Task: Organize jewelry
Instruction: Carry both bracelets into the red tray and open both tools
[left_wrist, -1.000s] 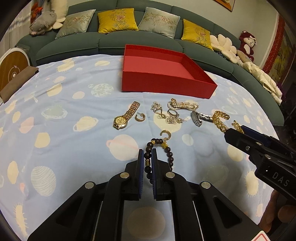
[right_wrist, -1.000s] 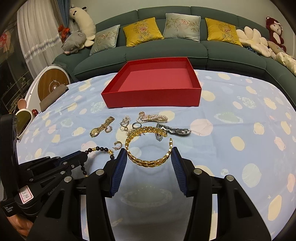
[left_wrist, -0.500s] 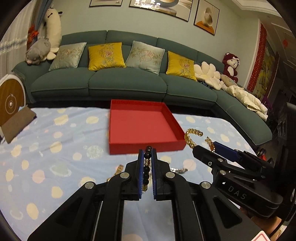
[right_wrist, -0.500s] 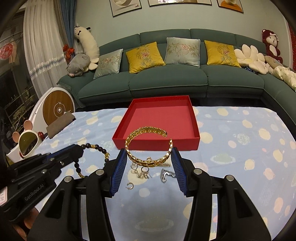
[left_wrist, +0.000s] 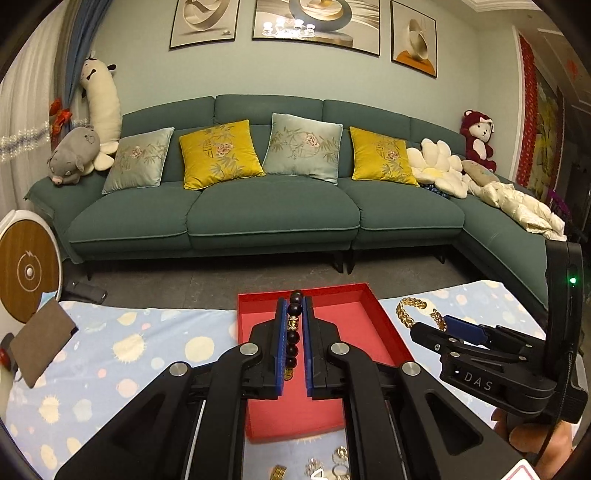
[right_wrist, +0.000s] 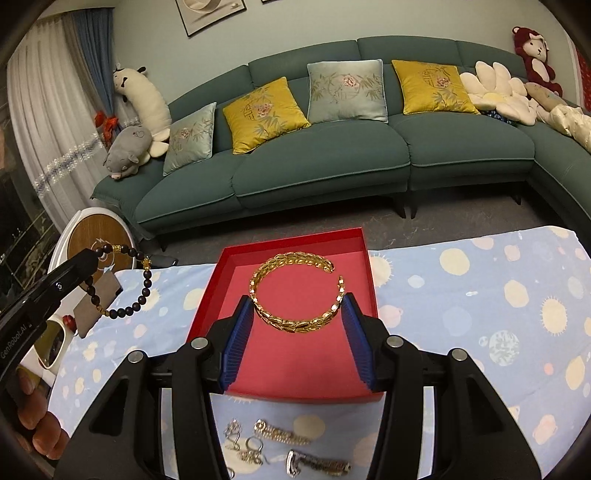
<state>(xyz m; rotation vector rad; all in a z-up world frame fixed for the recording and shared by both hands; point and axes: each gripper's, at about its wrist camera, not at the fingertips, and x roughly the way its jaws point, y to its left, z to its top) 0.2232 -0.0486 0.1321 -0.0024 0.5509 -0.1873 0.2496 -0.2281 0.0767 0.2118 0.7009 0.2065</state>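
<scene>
The left gripper (left_wrist: 294, 347) is pinched on a dark bead bracelet (left_wrist: 293, 334), whose beads run in a line between the blue pads (left_wrist: 280, 343). It hangs above the red box (left_wrist: 354, 328), which sits on the desk (left_wrist: 129, 354) under a pale blue cloth printed with yellow suns and planets. From the right wrist view the same bracelet (right_wrist: 122, 284) droops in a loop from the left gripper's (right_wrist: 96, 258) tip at 9 o'clock, above the cloth to the left of the box.

The right gripper (right_wrist: 297, 314) holds a gold cuff bracelet (right_wrist: 295, 291) clamped across its width between half-spread blue pads (right_wrist: 240, 332), the cuff's gap turned toward 1 o'clock. It is above the open red box (right_wrist: 295, 354), and its interior looks bare where visible. In the left wrist view the right gripper (left_wrist: 430, 325) sits at 3 o'clock with the gold cuff (left_wrist: 413, 310) sticking out past its tip.

On the cloth at 6 o'clock, on the near side of the box, lies a small heap of loose jewelry (right_wrist: 273, 443): rings, a pale chain and a silver watch band (right_wrist: 317, 463). A green sofa (right_wrist: 332, 158) with yellow and grey cushions fills the background.
</scene>
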